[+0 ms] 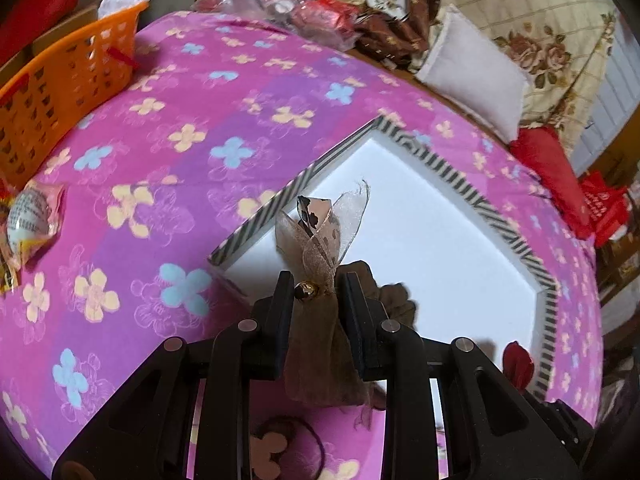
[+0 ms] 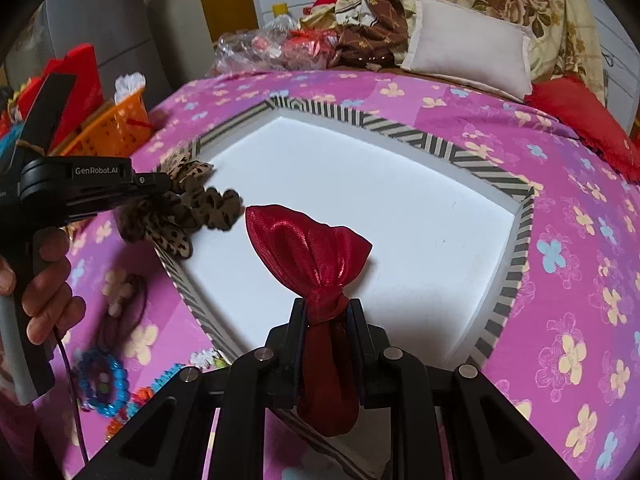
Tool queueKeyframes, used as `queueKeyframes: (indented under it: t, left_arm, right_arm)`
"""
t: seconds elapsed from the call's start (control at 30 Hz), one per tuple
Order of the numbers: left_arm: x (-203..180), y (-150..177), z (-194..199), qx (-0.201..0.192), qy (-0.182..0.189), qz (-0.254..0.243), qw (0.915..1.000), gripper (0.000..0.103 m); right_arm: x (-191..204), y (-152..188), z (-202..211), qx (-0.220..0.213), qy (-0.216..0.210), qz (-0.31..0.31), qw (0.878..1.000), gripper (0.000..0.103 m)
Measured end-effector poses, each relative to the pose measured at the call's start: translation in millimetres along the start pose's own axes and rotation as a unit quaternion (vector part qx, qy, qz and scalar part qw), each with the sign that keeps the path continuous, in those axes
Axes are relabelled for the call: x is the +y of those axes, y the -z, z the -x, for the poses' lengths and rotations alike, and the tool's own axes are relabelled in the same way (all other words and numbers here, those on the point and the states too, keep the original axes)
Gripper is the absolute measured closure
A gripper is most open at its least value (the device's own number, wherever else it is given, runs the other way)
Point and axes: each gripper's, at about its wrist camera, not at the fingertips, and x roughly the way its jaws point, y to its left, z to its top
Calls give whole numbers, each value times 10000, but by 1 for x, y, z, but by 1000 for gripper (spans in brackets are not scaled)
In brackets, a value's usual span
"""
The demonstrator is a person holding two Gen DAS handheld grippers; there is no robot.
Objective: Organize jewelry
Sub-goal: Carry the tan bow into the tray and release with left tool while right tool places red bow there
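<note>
My left gripper is shut on a brown leopard-print hair bow with sheer ribbon and a small gold bell, held over the near left edge of the white-lined, stripe-rimmed box. The same bow shows at the left gripper in the right wrist view. My right gripper is shut on a shiny red satin hair bow, held above the box's near edge. A corner of that red bow shows in the left wrist view.
The box lies on a pink flowered cloth. An orange basket stands at the far left. Blue bead bracelets and a dark hair tie lie near the box's left. A white pillow and red cloth lie behind.
</note>
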Motion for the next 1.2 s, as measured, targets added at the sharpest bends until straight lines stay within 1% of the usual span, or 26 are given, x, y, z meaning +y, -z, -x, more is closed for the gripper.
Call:
queueKeyframes:
  t: [0.1, 0.13, 0.17, 0.23, 0.27, 0.33, 0.37, 0.4, 0.43, 0.47, 0.5, 0.63, 0.73, 0.83, 0.93, 1.03, 1.1, 1.2]
  left_arm:
    - [-3, 4, -1, -47, -135, -85, 9999, 79]
    - [-4, 6, 0, -50, -172, -115, 9998, 79]
    - [-5, 8, 1, -44, -174, -127, 9998, 79]
    - [-7, 12, 3, -43, -227, -128, 9997, 77]
    - [-7, 15, 4, -35, -266, -151, 9995, 77]
    - [-8, 18, 7, 4, -223, -151, 9996, 71]
    - [-7, 19, 9, 27, -154, -124, 9998, 63]
    - [-6, 19, 13, 21, -72, -69, 9999, 52]
    - [-5, 19, 18, -27, -8, 7, 10000, 47]
    - [-3, 18, 26, -131, 72, 97, 9998, 39]
    - [-1, 17, 33, -222, 148, 161, 9995, 36]
    - [5, 14, 60, -346, 317, 301, 9984, 35]
    - [9, 17, 81, -401, 253, 327, 9983, 35]
    - [14, 29, 99, -422, 3, 246, 9988, 35]
    - [18, 49, 113, -363, -186, 132, 9991, 35]
    - [23, 67, 123, -345, -239, 43, 9991, 35]
    - [22, 81, 130, -351, -394, -96, 9986, 35]
    - [19, 101, 135, -463, -685, -367, 9959, 35]
  right_arm:
    - [2, 3, -3, 31, 64, 29, 10000, 83]
    - [0, 4, -2, 13, 93, -3, 10000, 72]
    - [-2, 4, 0, -22, 134, -63, 9999, 54]
    - [-8, 4, 5, -69, 54, -204, 9998, 37]
    - [-10, 5, 9, -92, -4, -269, 9996, 37]
    - [-11, 6, 16, -106, -5, -310, 9995, 37]
    - [-11, 7, 19, -129, 4, -318, 9994, 37]
    - [-11, 9, 26, -165, 3, -328, 9993, 37]
    - [-11, 10, 31, -193, -3, -327, 9993, 37]
    - [-10, 12, 40, -238, -6, -312, 9992, 37]
    - [-8, 13, 46, -274, 4, -286, 9992, 37]
    - [-2, 19, 73, -430, 75, -159, 9989, 36]
    - [1, 28, 89, -528, 56, -168, 9984, 31]
    - [5, 38, 99, -554, 39, -166, 9983, 31]
    - [9, 51, 105, -550, -30, -236, 9982, 31]
    - [15, 62, 109, -519, -63, -238, 9984, 31]
    - [18, 68, 110, -521, -82, -239, 9983, 31]
    - [23, 75, 113, -537, -157, -269, 9981, 31]
